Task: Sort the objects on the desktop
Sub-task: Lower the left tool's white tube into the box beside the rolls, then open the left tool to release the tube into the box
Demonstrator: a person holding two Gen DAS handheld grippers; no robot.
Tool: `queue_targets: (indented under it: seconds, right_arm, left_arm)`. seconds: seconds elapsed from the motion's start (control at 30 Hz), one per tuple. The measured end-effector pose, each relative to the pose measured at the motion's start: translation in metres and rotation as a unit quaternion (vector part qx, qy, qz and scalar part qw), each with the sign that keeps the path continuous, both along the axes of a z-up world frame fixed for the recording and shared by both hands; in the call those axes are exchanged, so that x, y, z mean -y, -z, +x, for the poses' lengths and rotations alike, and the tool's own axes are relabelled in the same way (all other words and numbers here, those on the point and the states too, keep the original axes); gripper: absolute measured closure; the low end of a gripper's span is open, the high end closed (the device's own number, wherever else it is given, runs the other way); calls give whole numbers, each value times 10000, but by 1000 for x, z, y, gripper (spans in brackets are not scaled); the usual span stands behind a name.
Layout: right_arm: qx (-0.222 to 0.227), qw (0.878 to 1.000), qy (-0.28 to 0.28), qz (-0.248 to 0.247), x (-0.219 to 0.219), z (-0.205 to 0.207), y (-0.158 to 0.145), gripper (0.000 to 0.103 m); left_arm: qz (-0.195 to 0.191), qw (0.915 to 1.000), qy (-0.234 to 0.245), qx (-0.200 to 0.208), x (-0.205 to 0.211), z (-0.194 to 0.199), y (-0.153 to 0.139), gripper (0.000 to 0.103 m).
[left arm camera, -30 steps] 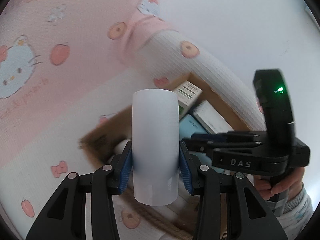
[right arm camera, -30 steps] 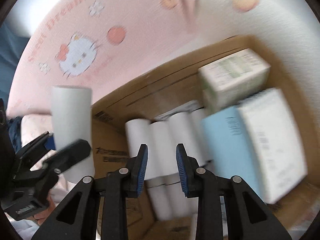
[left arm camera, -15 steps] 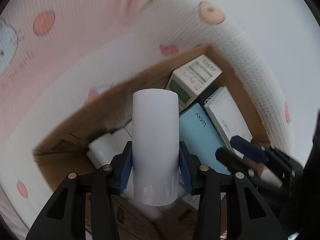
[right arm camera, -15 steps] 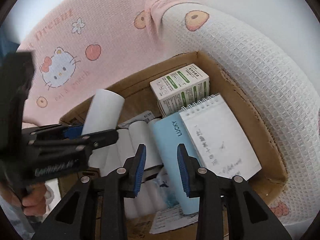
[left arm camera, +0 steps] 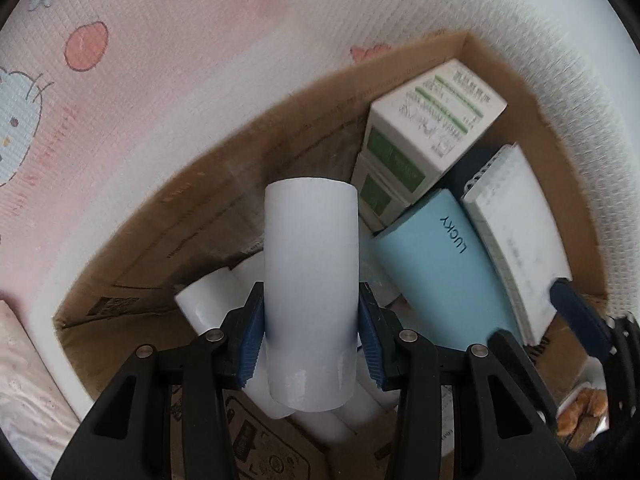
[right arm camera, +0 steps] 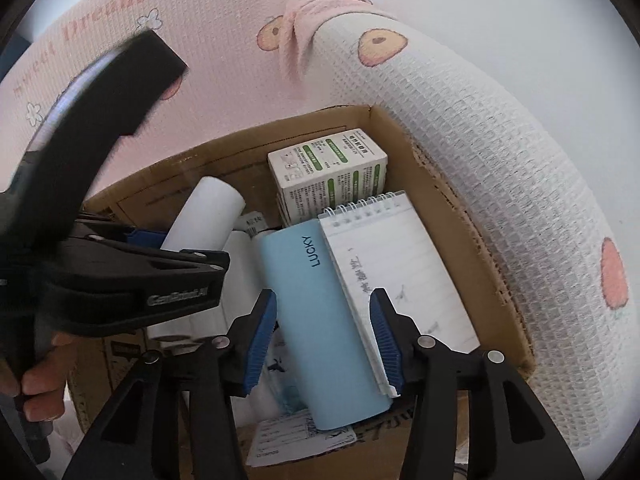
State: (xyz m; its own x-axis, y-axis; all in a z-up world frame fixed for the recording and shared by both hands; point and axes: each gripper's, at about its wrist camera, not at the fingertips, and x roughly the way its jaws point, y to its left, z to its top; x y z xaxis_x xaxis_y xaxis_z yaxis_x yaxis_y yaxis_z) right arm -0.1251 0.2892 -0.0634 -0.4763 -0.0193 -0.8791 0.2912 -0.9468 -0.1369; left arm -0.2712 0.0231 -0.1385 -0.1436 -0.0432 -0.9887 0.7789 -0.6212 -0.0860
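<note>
My left gripper (left arm camera: 311, 334) is shut on a white paper roll (left arm camera: 311, 280) and holds it over the open cardboard box (left arm camera: 200, 208). The roll also shows in the right wrist view (right arm camera: 208, 216), with the left gripper (right arm camera: 132, 276) around it. Several white rolls (left arm camera: 208, 306) lie in the box's left part. A light blue LUCKY notebook (right arm camera: 320, 308), a spiral notepad (right arm camera: 396, 264) and a green-and-white carton (right arm camera: 328, 168) lie in its right part. My right gripper (right arm camera: 322, 344) is open, its jaws wide above the blue notebook.
The box (right arm camera: 472, 232) rests on a pink and white Hello Kitty blanket (right arm camera: 500, 140). Printed paper slips (right arm camera: 296, 436) lie at the box's near end. A white wall is behind. A small dish with orange pieces (left arm camera: 580, 412) shows at the lower right.
My left gripper has carried the roll down closer over the rolls in the box. My right gripper has opened wider and moved in over the blue notebook.
</note>
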Motion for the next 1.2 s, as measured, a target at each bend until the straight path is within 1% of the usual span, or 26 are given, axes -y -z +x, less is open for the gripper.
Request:
queue_targets:
  seconds: [0.03,0.13,0.33,0.43,0.53,0.67,0.93,1.0,1.03,1.13,1.2]
  right_arm:
    - [-14,10000,3,13,0,1,0,56]
    - [-47,9999,-79,53,1,4,-2,50]
    - [-122,9996,-192,162,4,8,-7,49]
    - [-121,9996,-167,205,-2,8,-7,49]
    - [-105,9997,-93,196,-4,9,-4,49]
    - [-26,9999,-36,123,-10,9,0,49]
    - [245,9994,49,-247,-16,10,5,49]
    - [284,9990,12,-340,-14,11,5,49]
    - [298,9989,-8,-374,-13,12,6,49]
    - [319,9983,-111,-480,-7,13,7,48]
    - [347,9977,-208,-545,-2,13,9,48]
  left_arm:
    - [14,10000,-5,46,2,-3,2,56]
    - [36,9998,-67,178,5,-11,7,56]
    - [87,9982,-382,452,7,-14,17,56]
    - [-52,9980,-324,544,5,-15,14,55]
    - [-138,9978,-277,594,5,-13,11,50]
    - [-28,9978,-433,507,10,-4,6,46]
    - [171,9979,-590,196,15,11,-8,46]
    - [236,9977,-620,119,8,9,-12,46]
    - [270,9976,-638,72,5,14,-13,46]
    - [293,9974,-652,-73,12,16,-19,46]
    - [304,9975,-631,-133,6,19,-23,46]
